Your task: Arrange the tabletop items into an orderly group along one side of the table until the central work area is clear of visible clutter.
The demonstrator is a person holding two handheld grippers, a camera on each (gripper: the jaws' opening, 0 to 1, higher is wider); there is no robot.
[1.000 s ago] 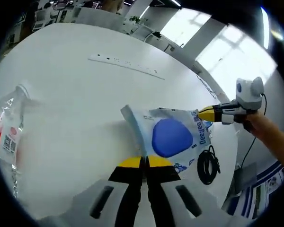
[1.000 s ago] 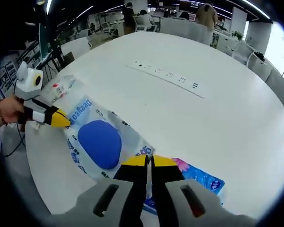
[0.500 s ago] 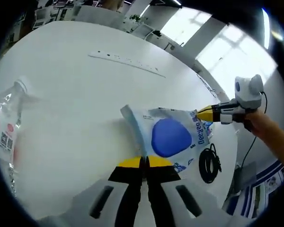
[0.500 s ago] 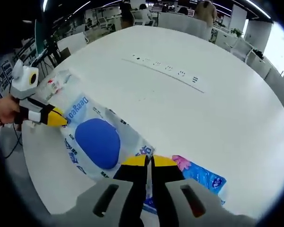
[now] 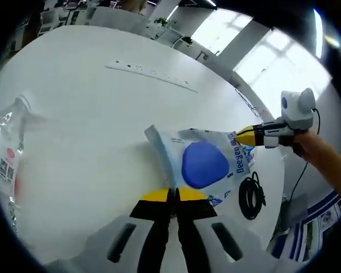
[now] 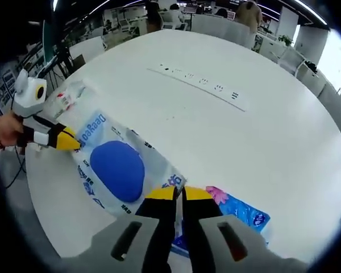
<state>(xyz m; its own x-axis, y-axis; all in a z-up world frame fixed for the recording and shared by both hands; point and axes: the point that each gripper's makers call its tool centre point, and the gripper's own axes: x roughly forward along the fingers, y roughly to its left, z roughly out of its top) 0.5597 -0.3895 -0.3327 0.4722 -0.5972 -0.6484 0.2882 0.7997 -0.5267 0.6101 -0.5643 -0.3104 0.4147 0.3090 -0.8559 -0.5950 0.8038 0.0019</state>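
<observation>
A white plastic bag with a blue oval and blue print [image 5: 204, 165] lies spread on the round white table [image 5: 85, 108]. My left gripper [image 5: 173, 195] is shut on its near edge. My right gripper [image 5: 244, 136] comes in from the right, held by a hand, and pinches the bag's far corner. In the right gripper view the same bag [image 6: 116, 165] stretches between my right gripper [image 6: 178, 193], shut on one end, and my left gripper [image 6: 69, 141], shut on the other end at the left.
A clear plastic bottle [image 5: 5, 156] with a red label lies at the left table edge, also seen as the bottle [image 6: 65, 99]. A coiled black cable [image 5: 250, 196] lies beside the bag. A blue and pink packet [image 6: 238, 211] lies under the bag's end. A socket strip [image 6: 199, 85] crosses the table.
Both grippers keep their hold on the bag, which stays spread on the table. Only the views have shifted slightly.
</observation>
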